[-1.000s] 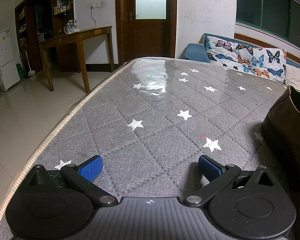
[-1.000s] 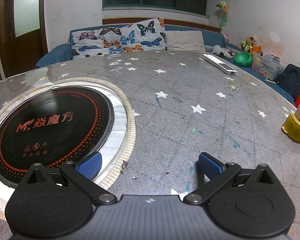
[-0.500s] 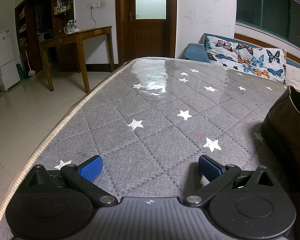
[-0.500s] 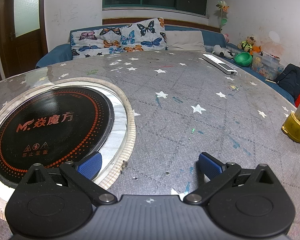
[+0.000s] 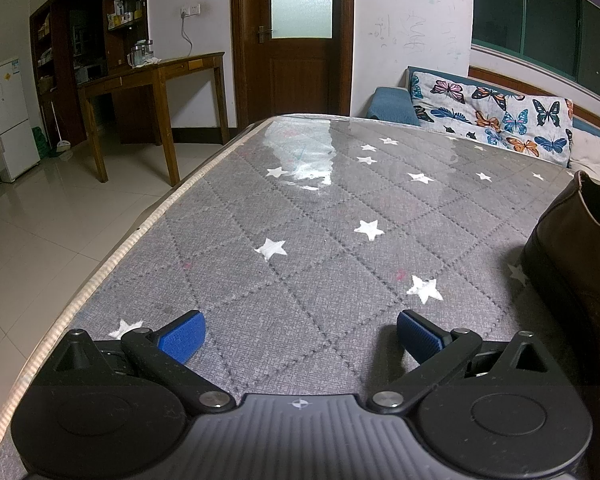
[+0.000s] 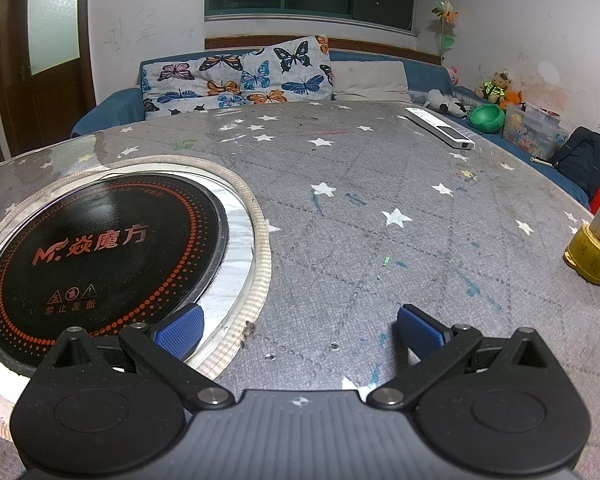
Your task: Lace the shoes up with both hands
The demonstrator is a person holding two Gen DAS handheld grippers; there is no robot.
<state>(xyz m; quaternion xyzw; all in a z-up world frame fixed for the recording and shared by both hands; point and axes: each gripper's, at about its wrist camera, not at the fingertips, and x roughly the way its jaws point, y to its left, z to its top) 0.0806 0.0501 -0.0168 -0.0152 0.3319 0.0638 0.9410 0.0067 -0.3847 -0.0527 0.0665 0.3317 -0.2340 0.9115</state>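
A brown leather shoe [image 5: 572, 248] stands at the right edge of the left wrist view, its heel and opening showing; its laces are out of sight. My left gripper [image 5: 298, 334] rests low over the grey star-patterned table cover [image 5: 300, 216], open, with nothing between its blue pads and the shoe off to its right. My right gripper [image 6: 298, 330] is open too, empty, low over the same cover. Its left pad [image 6: 180, 330] overlaps the rim of a round black induction cooktop [image 6: 100, 248]. A brown sliver at the bottom left edge of the right wrist view cannot be identified.
The table edge [image 5: 112, 256] drops to a tiled floor on the left. A white remote [image 6: 440, 128] lies far back on the right. A yellow object [image 6: 596, 252] stands at the right edge. A sofa with butterfly cushions [image 6: 240, 76] runs behind the table.
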